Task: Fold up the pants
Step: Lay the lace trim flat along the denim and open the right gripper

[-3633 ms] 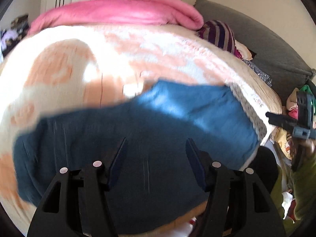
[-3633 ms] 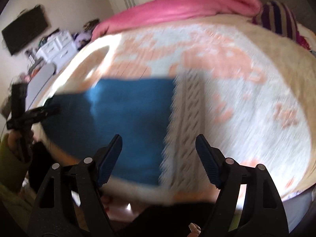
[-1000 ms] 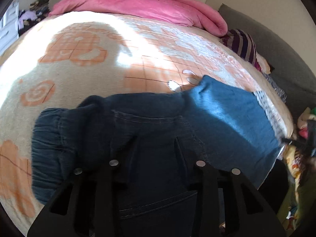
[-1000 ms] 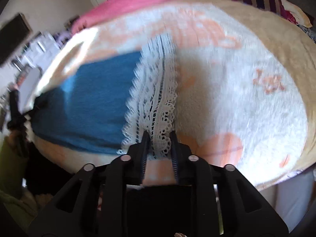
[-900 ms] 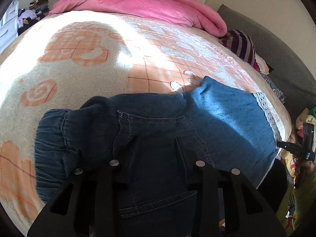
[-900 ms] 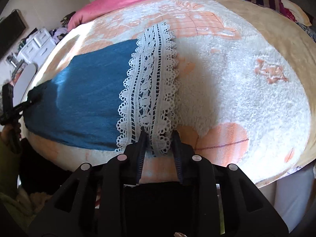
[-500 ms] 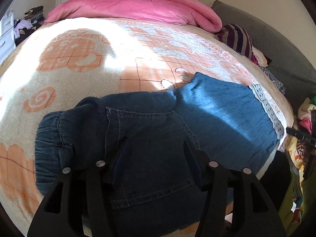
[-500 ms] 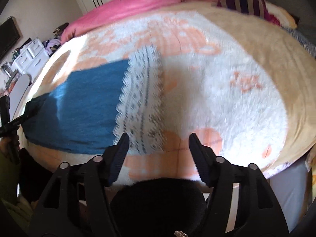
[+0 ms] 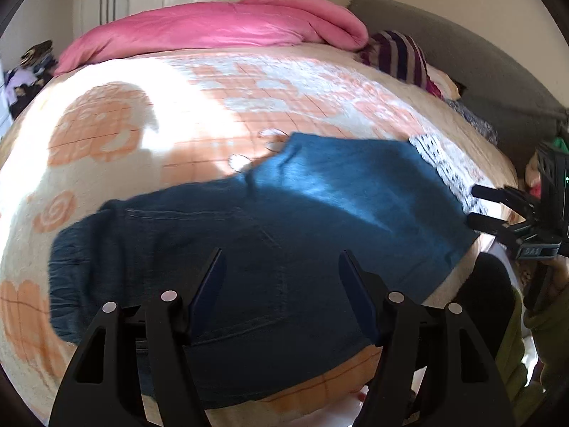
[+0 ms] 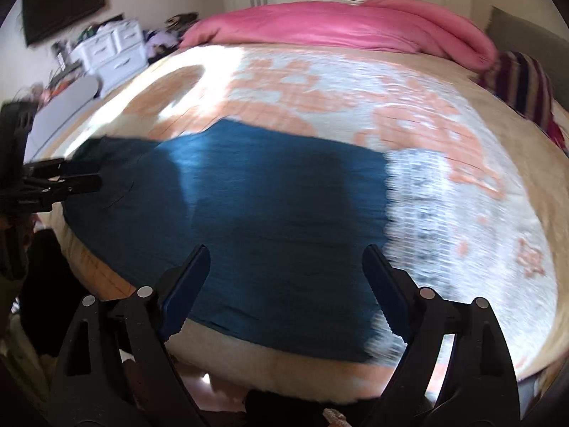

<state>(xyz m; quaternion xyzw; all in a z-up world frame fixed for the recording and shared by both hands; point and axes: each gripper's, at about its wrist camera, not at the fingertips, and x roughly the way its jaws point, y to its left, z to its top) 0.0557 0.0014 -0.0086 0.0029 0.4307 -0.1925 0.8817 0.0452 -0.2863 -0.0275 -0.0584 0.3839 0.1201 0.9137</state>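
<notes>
The left gripper [image 9: 281,284] is released, its jaws spread wide and holding nothing, poised above the waist end of the pants [image 9: 249,249], where a back pocket and the gathered waistband show. The right gripper [image 10: 286,277] is likewise released and empty, poised over the leg end, near the white lace hem [image 10: 419,206]. The pants lie flat along the near edge of the bed, on the peach-patterned blanket [image 9: 142,124], with the waist to the left and the lace hem to the right; they appear to be folded lengthwise already, one leg over the other, though motion blur in the right wrist view limits certainty. A pink duvet [image 9: 220,28] and a striped pillow [image 9: 402,53] lie at the far side, well apart from the work area. Judged from this layout, the step in hand is the interval between folds: the garment is laid out and neither end is gripped. The next move probably calls for grasping one end across its full layered thickness, lifting it clear and carrying it over the other end, with edges kept aligned.
</notes>
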